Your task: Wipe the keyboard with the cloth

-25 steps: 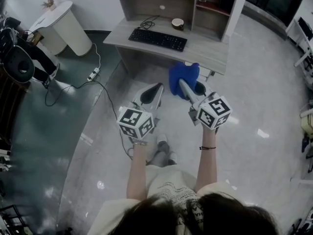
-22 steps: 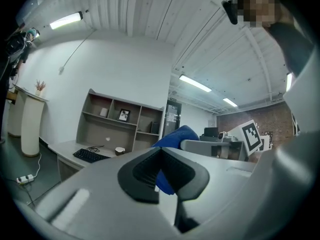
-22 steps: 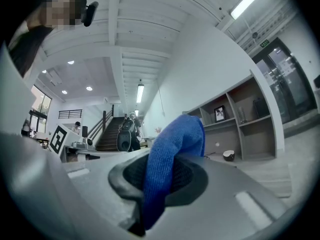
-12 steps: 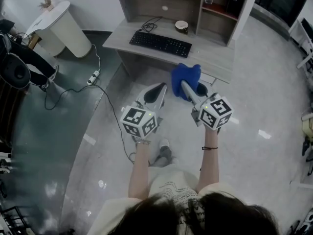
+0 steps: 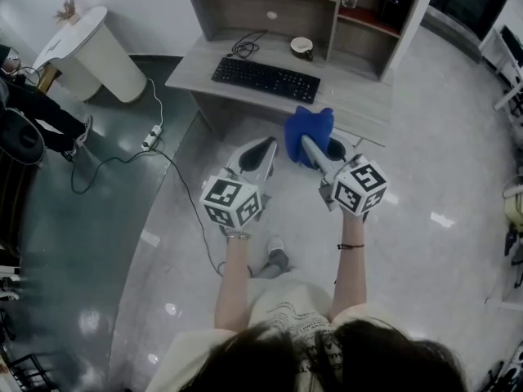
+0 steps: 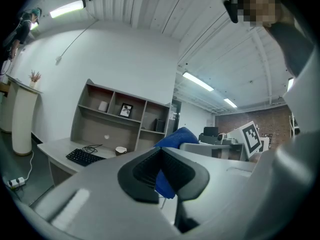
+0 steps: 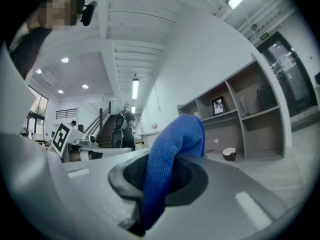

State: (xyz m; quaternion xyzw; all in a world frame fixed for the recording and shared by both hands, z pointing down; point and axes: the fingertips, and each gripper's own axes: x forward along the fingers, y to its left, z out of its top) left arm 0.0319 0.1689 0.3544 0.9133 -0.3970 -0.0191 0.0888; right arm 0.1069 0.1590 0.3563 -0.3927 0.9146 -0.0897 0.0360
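The blue cloth (image 5: 310, 124) is pinched in the right gripper (image 5: 308, 144). The left gripper (image 5: 262, 147) is pressed together, empty. The keyboard (image 5: 265, 79) is seen well ahead, lying crosswise.

"How many grippers did you count?"

"Two: a left gripper (image 5: 260, 152) and a right gripper (image 5: 309, 144). There were two marker cubes as well, a left cube (image 5: 231, 202) and a right cube (image 5: 359, 188)."

"Cloths?"

"Just one cloth (image 5: 309, 121), a blue one."

"And keyboards?"

"One keyboard (image 5: 265, 80). There was also one desk (image 5: 351, 96) and one bowl (image 5: 301, 46)."

"Anything else?"

"One picture frame (image 6: 126, 110), one power strip (image 5: 149, 140) and one round white stand (image 5: 102, 51). The smaller things on the shelves I couldn't count."
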